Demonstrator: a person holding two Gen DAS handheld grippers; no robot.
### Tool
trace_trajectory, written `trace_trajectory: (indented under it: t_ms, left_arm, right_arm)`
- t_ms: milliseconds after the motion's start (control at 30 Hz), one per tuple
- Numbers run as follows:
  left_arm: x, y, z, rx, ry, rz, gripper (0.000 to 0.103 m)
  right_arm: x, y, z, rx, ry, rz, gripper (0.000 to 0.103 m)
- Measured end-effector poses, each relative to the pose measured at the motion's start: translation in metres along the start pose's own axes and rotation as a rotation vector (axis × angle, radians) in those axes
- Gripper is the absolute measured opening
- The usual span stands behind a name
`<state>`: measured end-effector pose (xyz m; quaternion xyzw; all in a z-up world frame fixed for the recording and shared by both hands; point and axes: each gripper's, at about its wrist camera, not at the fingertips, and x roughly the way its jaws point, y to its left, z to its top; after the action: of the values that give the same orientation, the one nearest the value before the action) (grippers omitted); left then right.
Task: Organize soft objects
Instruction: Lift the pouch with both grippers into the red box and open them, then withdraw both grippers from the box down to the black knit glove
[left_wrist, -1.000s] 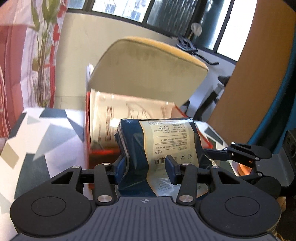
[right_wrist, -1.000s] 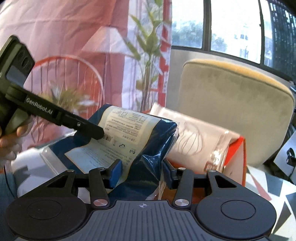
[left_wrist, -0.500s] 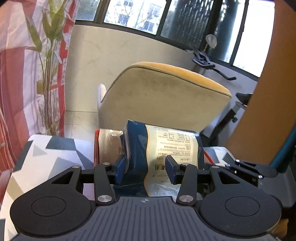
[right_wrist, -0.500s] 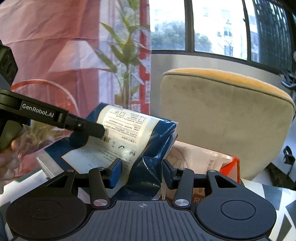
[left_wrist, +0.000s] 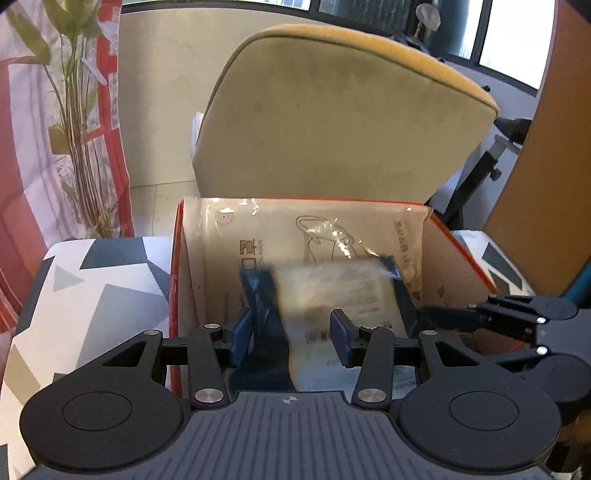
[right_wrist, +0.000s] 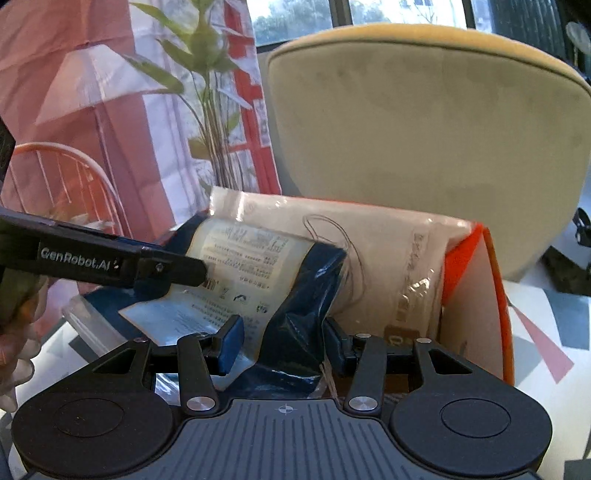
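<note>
Our left gripper is clenched on the near left part of the blue packet, its blue pads pressing the dark edge and the pale label between them. Our right gripper is clamped on the other end of the same blue packet, where the dark plastic bunches up between its fingers. In the right wrist view the left tool's finger lies across the label; in the left wrist view the right tool shows at the right edge, near the box wall.

The packet hangs tilted over the open orange box, its far end already down inside, leaning against the cream packet that stands against the back wall. It looks blurred in the left view, so we judge it is moving.

To seat it well, we should lower both ends together and keep the packet parallel to the cream one, so it slides in front without folding. The soft plastic will likely buckle if one hand leads. We should watch the right tool against the orange side wall, let go only once the packet bears on the box floor, which we cannot see from here, then back both tools straight up.
</note>
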<state>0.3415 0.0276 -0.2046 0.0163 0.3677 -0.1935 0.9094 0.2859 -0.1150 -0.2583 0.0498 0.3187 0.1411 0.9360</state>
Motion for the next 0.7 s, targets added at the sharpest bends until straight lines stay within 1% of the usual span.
trace_trajectory:
  t_ms: [67, 167, 300, 433, 567, 700]
  left_arm:
    - [0.003, 0.005, 0.002, -0.003, -0.002, 0.009, 0.049]
    - [-0.001, 0.002, 0.002, 0.012, -0.019, 0.05, 0.049]
    - [-0.017, -0.001, 0.0, 0.032, -0.052, 0.049, 0.049]
    - [-0.035, -0.005, -0.009, 0.025, -0.095, 0.036, 0.052]
    - [-0.055, -0.01, -0.022, 0.033, -0.132, 0.055, 0.053]
    - [-0.079, -0.014, -0.042, 0.02, -0.171, 0.062, 0.053]
  right_arm:
    - [0.003, -0.002, 0.0, 0.01, 0.012, -0.01, 0.044]
    - [0.002, -0.003, -0.002, 0.012, 0.015, -0.026, 0.045]
    - [-0.007, 0.0, -0.004, -0.033, -0.002, -0.058, 0.045]
    - [-0.028, 0.001, -0.009, -0.046, -0.051, -0.082, 0.046]
    - [-0.051, -0.002, -0.014, -0.034, -0.097, -0.099, 0.051]
    - [-0.075, -0.003, -0.023, -0.017, -0.148, -0.1, 0.051]
